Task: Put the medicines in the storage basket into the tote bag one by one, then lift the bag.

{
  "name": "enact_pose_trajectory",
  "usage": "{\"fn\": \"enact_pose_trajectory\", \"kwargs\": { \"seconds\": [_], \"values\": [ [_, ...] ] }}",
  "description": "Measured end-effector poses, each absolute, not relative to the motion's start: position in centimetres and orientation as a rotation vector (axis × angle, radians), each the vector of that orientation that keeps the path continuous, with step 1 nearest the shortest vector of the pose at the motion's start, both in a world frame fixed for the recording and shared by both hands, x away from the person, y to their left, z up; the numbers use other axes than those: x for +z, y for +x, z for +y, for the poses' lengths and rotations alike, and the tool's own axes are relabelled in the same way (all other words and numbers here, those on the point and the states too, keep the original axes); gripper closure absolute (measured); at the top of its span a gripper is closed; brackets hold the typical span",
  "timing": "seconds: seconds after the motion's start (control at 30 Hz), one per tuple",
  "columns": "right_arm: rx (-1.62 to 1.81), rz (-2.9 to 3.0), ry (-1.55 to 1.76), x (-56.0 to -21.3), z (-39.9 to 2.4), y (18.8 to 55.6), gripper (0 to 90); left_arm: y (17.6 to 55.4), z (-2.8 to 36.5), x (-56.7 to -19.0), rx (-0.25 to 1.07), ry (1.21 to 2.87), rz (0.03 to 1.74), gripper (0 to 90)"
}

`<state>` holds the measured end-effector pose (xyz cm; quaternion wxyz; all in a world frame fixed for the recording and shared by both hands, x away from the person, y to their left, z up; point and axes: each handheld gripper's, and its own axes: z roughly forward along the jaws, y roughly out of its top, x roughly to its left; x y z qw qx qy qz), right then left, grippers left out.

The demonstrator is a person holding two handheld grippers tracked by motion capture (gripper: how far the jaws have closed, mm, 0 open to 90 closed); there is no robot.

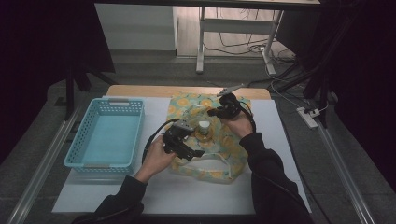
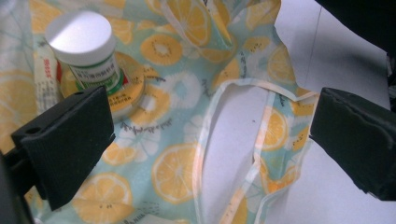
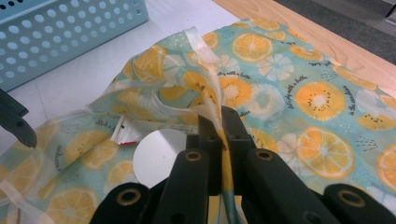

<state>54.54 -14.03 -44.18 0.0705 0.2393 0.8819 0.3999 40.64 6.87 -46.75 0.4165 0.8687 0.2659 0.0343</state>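
- Dark sleeves come in from the near edge of the high view, each forearm angled inward toward the middle of the table.
- Between the hands lies the fruit-print bag, thin cloth with orange and kiwi slices, spread on the white mat; its binding-edged mouth gapes toward the near side.
- On the bag stands a small white-capped bottle, upright on a round yellow tin, roughly at the bag's middle.
- Right gripper, held at the bag's far right part with the hand curled over it, has its jaws pressed together on a raised fold of the bag's handle strip, which rises from between the jaws.
- Left gripper, at the bag's near left side, stands wide open over the bag's mouth, nothing between its jaws; the bottle sits just beside one jaw.
- Left of the bag rests a light blue perforated basket.
- Beyond the mat shows the wooden table edge, then a grey floor with desk legs, cables and a power strip.
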Motion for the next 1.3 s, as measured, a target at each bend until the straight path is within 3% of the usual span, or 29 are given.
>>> {"fn": "enact_pose_trajectory", "kwargs": {
  "seconds": [0.4, 0.93, 1.17, 1.3],
  "values": [
    [1.211, 2.651, 0.718, -44.2, -14.1, 54.5, 89.2, 40.6, 6.5, -48.7, 0.074, 2.183, 0.700, 0.0],
    [1.211, 2.654, 0.719, -44.3, -14.2, 54.2, 89.2, 40.9, 5.1, -52.4, 0.062, 2.307, 0.692, 0.5],
    [1.207, 2.656, 0.720, -44.4, -14.2, 54.2, 89.2, 41.0, 4.9, -53.2, 0.126, 2.370, 0.686, 15.1],
    [1.205, 2.658, 0.720, -44.4, -14.2, 54.3, 89.2, 40.8, 5.0, -53.0, 0.172, 2.388, 0.680, 31.8]
  ]
}}
